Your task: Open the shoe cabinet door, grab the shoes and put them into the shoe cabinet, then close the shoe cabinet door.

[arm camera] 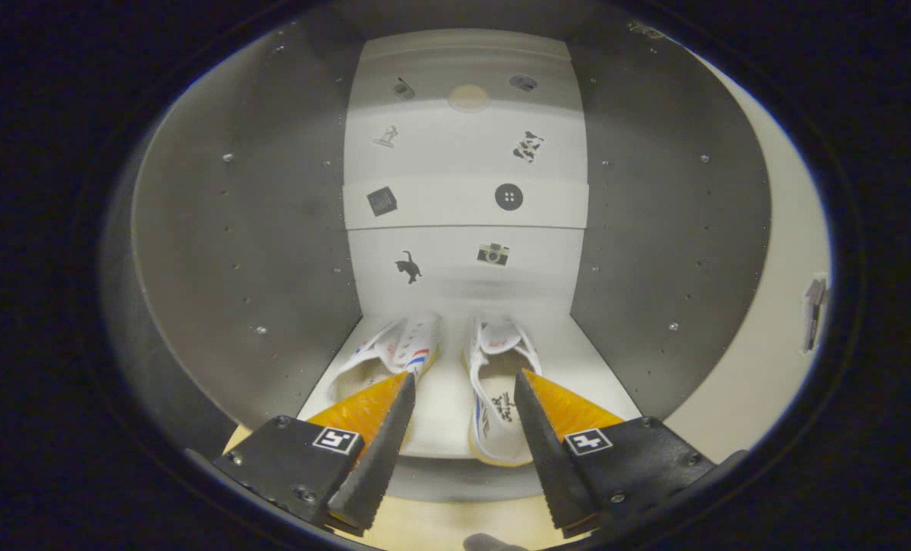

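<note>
Shoes [440, 375], a white pair, rest side by side on the shoe cabinet [233, 229] floor. Gripper [463, 386] fingers spread apart, gripping nothing, just before the pair.

The open white shoe cabinet [271, 229] forms a narrow bay, bounded by two grey side panels and a white back wall carrying small stickers [463, 199]. Two white canvas shoes with red and blue stripes [493, 390] occupy its floor side by side, a slim gap between them. The gripper [463, 383], fingers apart and gripping nothing, sits at the bay mouth. Above the shoes, the bay is unobstructed.
</note>
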Tool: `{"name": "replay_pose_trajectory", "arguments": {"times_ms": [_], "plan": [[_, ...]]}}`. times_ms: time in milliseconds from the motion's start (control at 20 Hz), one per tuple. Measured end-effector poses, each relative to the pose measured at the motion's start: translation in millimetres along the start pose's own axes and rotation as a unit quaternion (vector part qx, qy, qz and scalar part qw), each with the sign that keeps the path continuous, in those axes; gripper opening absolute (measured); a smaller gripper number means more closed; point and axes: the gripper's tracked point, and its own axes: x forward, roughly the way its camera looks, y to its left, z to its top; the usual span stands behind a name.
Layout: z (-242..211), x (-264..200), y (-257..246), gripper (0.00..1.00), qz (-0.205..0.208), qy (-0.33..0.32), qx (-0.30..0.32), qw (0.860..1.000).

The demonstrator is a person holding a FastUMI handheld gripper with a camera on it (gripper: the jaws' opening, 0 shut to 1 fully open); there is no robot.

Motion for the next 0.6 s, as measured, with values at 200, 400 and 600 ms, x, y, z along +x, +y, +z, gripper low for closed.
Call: {"name": "replay_pose_trajectory", "arguments": {"times_ms": [200, 400, 600], "plan": [[-7.4, -58.3, 2.1, 0.93, -0.004, -0.021, -0.005, 1.0], [-4.1, -133.2, 3.3, 0.93, 0.001, -0.054, -0.005, 0.999], [-0.5, -216.5, -3.4, 1.0, 0.01, -0.092, -0.003, 0.996]]}}
